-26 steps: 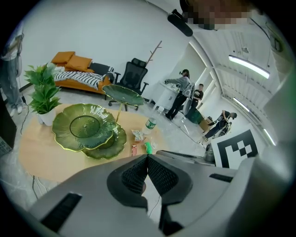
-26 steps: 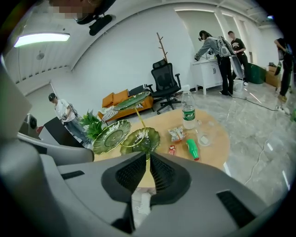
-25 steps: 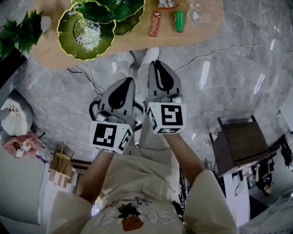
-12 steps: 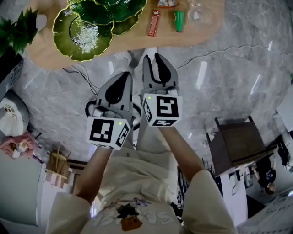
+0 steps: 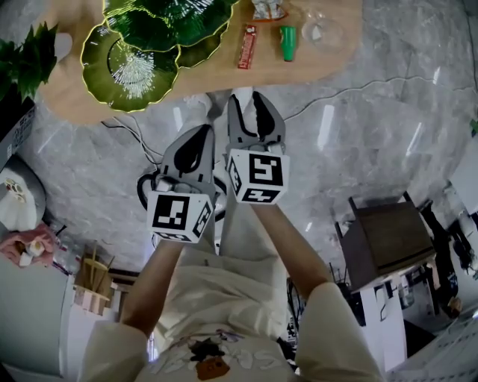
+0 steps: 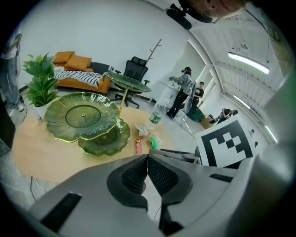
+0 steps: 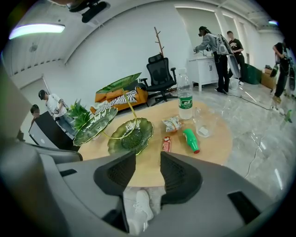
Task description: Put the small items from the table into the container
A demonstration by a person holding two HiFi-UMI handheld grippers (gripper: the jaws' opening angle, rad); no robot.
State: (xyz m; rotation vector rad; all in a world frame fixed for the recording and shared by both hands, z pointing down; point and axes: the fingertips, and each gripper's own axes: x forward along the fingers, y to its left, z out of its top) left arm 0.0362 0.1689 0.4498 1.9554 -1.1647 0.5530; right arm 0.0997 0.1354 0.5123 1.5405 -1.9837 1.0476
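Landmark: the green tiered dish [image 5: 127, 63].

On the round table [image 5: 224, 74], right of the dish, we are counting 4 small items. 1 red snack bar [image 5: 246, 46] is lying nearest the dish, then 1 green bottle [image 5: 287, 42]. 1 snack packet [image 5: 267, 9] is sitting behind those, and 1 clear cup [image 5: 320, 30] farthest out.

The left gripper [image 5: 204, 133] and right gripper [image 5: 249, 101] are hanging over the marble floor [image 5: 358, 134], short of the dish and off the table.

The left is keeping its pads pressed together on nothing. The right is opening its jaws, with only a white shoe [image 7: 141, 210] showing in the gap.

Only the gripper views are showing 1 water bottle [image 7: 185, 102], 1 office chair [image 7: 162, 76] and people [image 7: 215, 46] standing beyond the dish. Only the head view is showing 1 dark side table [image 5: 388, 239].
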